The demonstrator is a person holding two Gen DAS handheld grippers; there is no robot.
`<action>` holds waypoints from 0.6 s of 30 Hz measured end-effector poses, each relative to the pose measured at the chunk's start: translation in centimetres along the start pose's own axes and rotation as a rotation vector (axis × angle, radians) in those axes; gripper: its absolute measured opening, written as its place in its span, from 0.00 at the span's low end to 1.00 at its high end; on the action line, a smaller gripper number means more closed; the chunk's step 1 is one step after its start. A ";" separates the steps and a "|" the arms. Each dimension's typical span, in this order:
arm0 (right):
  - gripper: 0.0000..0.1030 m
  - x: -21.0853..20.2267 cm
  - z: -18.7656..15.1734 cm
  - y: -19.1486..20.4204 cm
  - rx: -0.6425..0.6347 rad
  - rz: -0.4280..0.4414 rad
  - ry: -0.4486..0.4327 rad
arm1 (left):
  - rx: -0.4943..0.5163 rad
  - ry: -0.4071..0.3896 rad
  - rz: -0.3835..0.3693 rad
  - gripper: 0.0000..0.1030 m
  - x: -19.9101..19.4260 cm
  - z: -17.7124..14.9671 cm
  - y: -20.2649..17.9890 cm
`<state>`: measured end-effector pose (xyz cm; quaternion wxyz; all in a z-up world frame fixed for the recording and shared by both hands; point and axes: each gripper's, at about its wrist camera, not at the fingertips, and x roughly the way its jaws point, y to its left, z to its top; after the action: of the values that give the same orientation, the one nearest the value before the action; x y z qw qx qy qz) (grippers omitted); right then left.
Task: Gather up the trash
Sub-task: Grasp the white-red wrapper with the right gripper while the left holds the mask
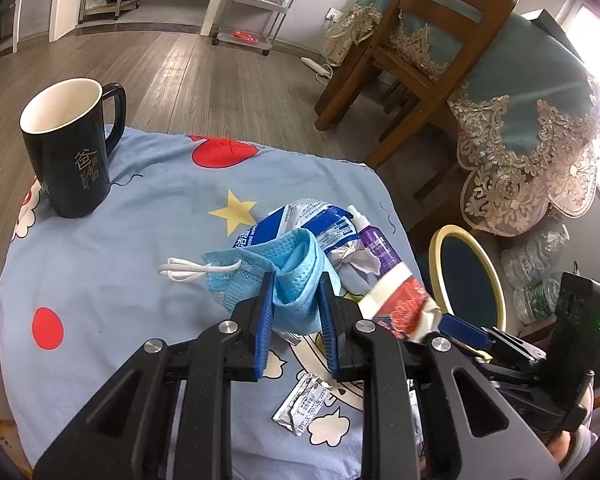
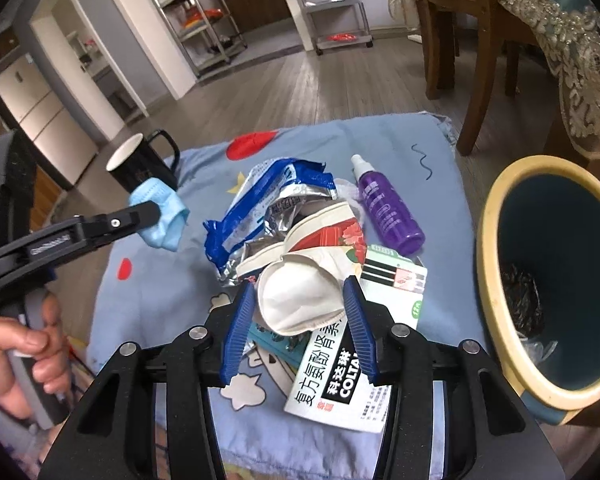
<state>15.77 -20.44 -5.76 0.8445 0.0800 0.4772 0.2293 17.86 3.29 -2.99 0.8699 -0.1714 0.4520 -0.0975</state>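
My left gripper (image 1: 296, 292) is shut on a crumpled blue face mask (image 1: 284, 268) and holds it above the blue cartoon tablecloth (image 1: 120, 264); the mask also shows in the right wrist view (image 2: 162, 216). My right gripper (image 2: 300, 300) is shut on a crushed white paper cup with a red pattern (image 2: 300, 300), also seen in the left wrist view (image 1: 396, 296). Under it lie a blue and silver wipes wrapper (image 2: 260, 200), a white medicine box (image 2: 340, 368) and a green-striped box (image 2: 396, 272). The bin (image 2: 496, 240), teal inside with a cream rim, stands right of the table.
A dark mug (image 1: 72, 148) stands at the table's far left. A purple spray bottle (image 2: 384, 208) lies near the right edge. A small foil sachet (image 1: 300, 404) lies under my left gripper. A wooden chair (image 1: 416, 52) and a lace-trimmed table (image 1: 532, 128) stand beyond.
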 end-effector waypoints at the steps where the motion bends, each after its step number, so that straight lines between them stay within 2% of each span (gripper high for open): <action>1: 0.46 -0.4 0.0 -0.1 0.000 0.004 -0.004 | 0.001 0.000 -0.001 0.20 0.0 0.0 -0.1; 7: 0.45 -2.4 0.4 -0.3 0.004 0.031 -0.045 | 0.010 -0.011 -0.005 0.20 -0.2 0.1 -0.6; 9: 0.14 -2.4 0.7 -0.6 0.028 0.061 -0.052 | 0.009 -0.012 -0.004 0.20 -0.1 0.1 -0.6; 14: 0.14 -0.9 1.3 -0.9 0.065 0.061 -0.019 | 0.011 -0.005 0.006 0.20 -0.1 0.0 -0.5; 15: 0.17 -0.6 1.3 -1.0 0.074 0.062 -0.007 | 0.009 -0.004 0.007 0.20 -0.2 -0.1 -0.4; 16: 0.20 -0.3 1.4 -1.1 0.084 0.065 0.003 | 0.008 -0.004 0.008 0.20 -0.2 -0.1 -0.3; 18: 0.41 0.2 1.2 -1.1 0.092 0.052 0.010 | 0.007 -0.004 0.011 0.20 -0.2 -0.1 -0.3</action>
<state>17.19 -21.28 -5.66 0.8312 0.1301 0.4893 0.2296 17.64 3.08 -2.83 0.8718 -0.1661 0.4511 -0.0940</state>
